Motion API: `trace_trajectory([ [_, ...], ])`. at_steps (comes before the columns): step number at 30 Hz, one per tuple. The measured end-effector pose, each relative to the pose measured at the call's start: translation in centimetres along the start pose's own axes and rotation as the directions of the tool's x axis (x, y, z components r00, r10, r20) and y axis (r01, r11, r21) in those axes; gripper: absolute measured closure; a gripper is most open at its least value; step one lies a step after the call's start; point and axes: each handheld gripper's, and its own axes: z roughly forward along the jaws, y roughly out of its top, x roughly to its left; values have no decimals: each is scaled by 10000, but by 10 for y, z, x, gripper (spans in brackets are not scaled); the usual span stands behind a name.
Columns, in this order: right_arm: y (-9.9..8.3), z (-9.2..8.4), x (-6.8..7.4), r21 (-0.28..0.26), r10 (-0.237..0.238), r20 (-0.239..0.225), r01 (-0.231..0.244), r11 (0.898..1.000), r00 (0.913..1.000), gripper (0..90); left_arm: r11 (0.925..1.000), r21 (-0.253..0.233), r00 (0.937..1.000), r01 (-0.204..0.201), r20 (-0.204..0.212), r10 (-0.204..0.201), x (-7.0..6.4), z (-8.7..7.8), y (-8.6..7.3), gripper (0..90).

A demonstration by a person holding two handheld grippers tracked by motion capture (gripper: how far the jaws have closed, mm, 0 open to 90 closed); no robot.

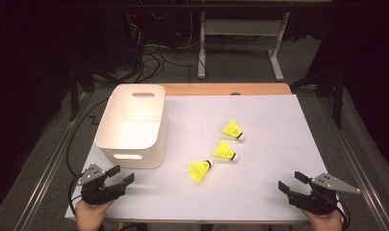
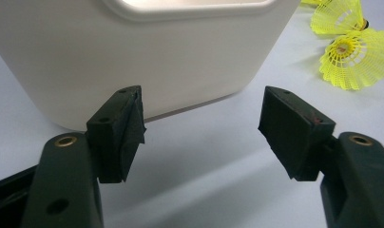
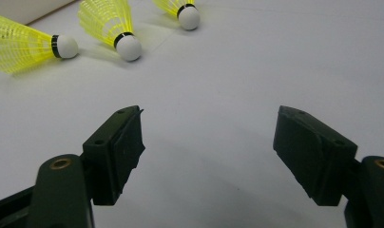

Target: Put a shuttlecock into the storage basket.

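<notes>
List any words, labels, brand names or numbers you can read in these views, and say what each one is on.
None: no readable text in any view.
The white bin is plain, with no label on its walls.
The three yellow shuttlecocks bear only a black band, no print.
The left claw and right claw carry no markings.

Left gripper [image 1: 121,175] and right gripper [image 1: 290,183], fingers wide apart, empty.

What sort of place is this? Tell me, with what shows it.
Probably a lab or workshop test bench: a table under a white sheet, dark floor with loose cables behind, and a metal desk frame beyond.
</notes>
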Motion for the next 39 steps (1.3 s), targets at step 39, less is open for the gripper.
trace_trajectory([
  [39, 0, 0, 0, -13, -17, -64, 17, 10000, 10000, 252, 9996, -261, 9998, 46, 200, -41, -12, -9, 4, 327],
])
